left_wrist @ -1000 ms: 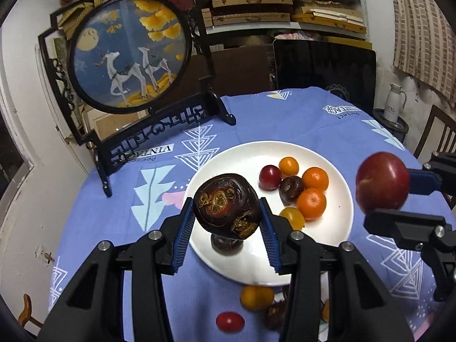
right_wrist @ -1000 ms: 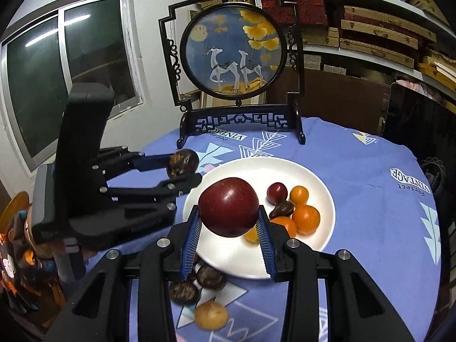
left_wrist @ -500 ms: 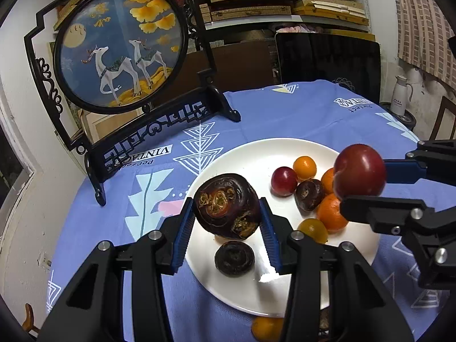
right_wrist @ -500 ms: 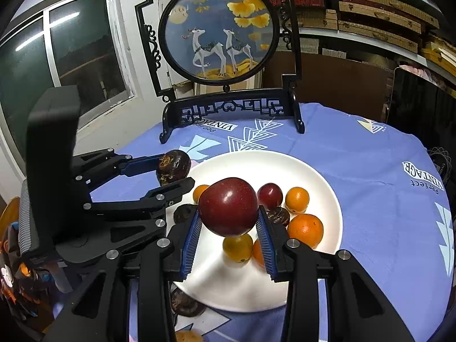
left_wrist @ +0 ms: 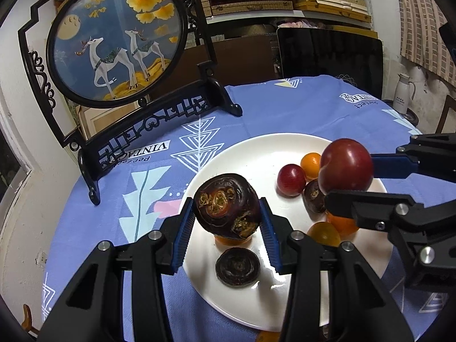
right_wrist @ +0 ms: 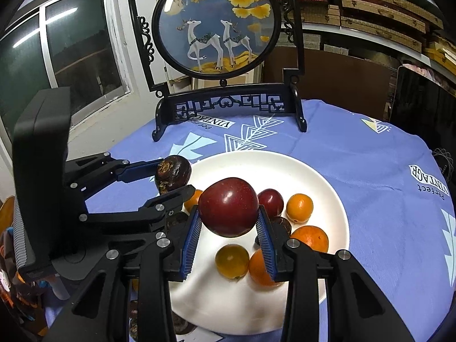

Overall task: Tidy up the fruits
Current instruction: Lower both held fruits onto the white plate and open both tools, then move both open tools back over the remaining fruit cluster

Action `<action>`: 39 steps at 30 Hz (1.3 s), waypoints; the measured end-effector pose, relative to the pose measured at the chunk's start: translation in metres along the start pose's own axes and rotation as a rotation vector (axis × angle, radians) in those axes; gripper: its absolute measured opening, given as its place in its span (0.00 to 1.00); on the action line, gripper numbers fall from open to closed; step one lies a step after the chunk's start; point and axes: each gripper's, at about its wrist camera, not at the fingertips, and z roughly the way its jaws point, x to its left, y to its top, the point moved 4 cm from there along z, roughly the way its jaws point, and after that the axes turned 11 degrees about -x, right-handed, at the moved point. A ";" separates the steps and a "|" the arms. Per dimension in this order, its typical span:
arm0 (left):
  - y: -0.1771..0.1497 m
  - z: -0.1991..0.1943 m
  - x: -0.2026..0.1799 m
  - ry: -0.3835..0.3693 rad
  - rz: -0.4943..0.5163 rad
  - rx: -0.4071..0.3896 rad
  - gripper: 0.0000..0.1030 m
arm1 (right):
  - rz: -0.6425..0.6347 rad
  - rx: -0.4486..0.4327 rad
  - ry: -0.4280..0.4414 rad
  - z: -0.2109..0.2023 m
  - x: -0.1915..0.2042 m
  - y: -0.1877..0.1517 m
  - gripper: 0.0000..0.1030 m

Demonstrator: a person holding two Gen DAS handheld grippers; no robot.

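My left gripper (left_wrist: 226, 223) is shut on a dark brown water chestnut (left_wrist: 226, 205) and holds it above the left part of the white plate (left_wrist: 256, 148). My right gripper (right_wrist: 229, 235) is shut on a dark red apple (right_wrist: 228, 206) above the plate (right_wrist: 319, 176). The apple also shows in the left wrist view (left_wrist: 346, 165), the chestnut in the right wrist view (right_wrist: 173, 172). On the plate lie a small red fruit (left_wrist: 291, 179), several oranges (right_wrist: 299, 207), a yellow fruit (right_wrist: 232, 260) and another dark chestnut (left_wrist: 237, 266).
A black-framed round deer screen (left_wrist: 116, 40) stands at the back left of the blue tablecloth (left_wrist: 285, 105). A few loose fruits lie on the cloth near the plate's front edge (right_wrist: 182, 325). A dark panel (left_wrist: 330, 54) and shelves stand behind.
Both grippers have moved forward over the plate, still holding their fruits. The right gripper with the apple has come closer to the left one.
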 end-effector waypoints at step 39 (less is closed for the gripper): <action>-0.085 -0.115 0.056 -0.074 -0.193 0.062 0.81 | -0.128 0.165 0.009 -0.098 0.054 -0.134 0.62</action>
